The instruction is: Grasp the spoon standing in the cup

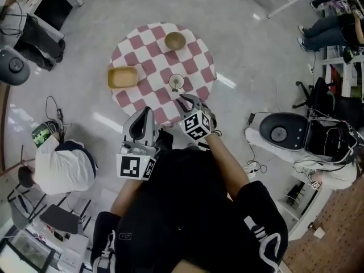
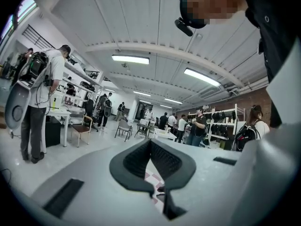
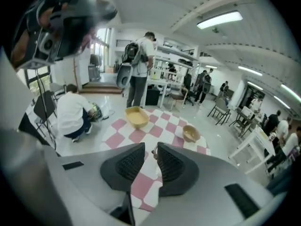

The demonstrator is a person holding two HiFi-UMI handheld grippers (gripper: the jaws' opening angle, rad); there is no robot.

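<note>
Centre frame, the grey right gripper (image 1: 189,101), jaws narrowly apart and empty, points at the slim brown spoon (image 3: 154,150) standing in the small clear cup (image 1: 176,84): approach made, grasp not yet.

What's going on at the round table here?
A person holds a claw in each hand at a round table with a pink-and-white checked cloth. The right claw is open and lined up just short of the clear cup with the thin spoon standing in it; no grasp yet. The left claw is shut and empty, near the table's front edge. A yellow rectangular tray and a round tan bowl sit apart from both.
</note>
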